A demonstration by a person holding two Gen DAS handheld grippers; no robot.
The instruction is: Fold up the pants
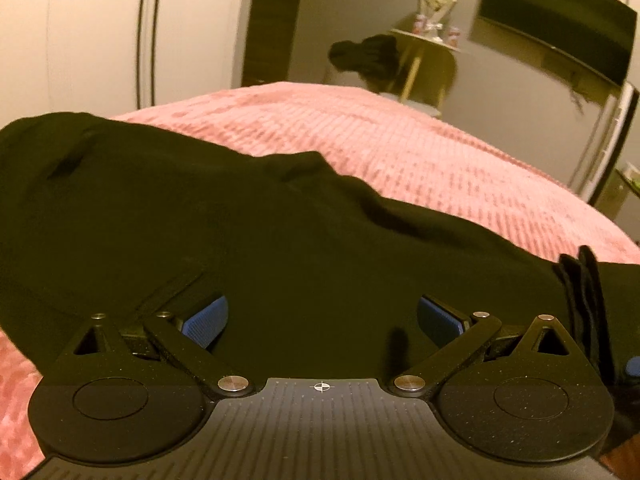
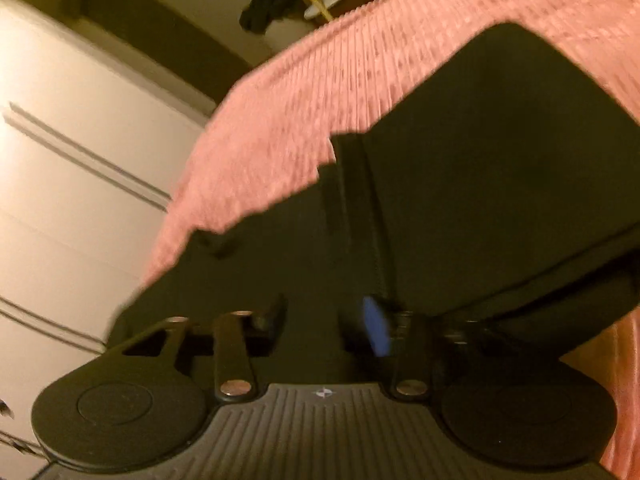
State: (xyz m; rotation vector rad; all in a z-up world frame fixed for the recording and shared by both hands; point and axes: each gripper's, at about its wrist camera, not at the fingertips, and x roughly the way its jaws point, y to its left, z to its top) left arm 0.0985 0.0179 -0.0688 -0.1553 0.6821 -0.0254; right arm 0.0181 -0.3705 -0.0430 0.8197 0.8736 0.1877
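Black pants (image 1: 240,240) lie across the pink blanket (image 1: 400,152), under the left gripper (image 1: 322,316), whose jaws are spread wide and empty. Nearer the blanket's edge, the right gripper (image 2: 320,320) looks pinched on cloth, though blur hides it. One-sided lifting could skew the fold.

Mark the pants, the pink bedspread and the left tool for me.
pants (image 1: 200,220), left wrist view, flat middle of the black fabric.
pink bedspread (image 1: 400,148), left wrist view, bare ribbed top.
left tool (image 1: 322,318), left wrist view, midway between its blue-padded fingertips.

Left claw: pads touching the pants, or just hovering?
Cannot tell. In the left wrist view the left claw stands wide open over the black pants; fabric fills the gap, but no pad contact shows plainly.
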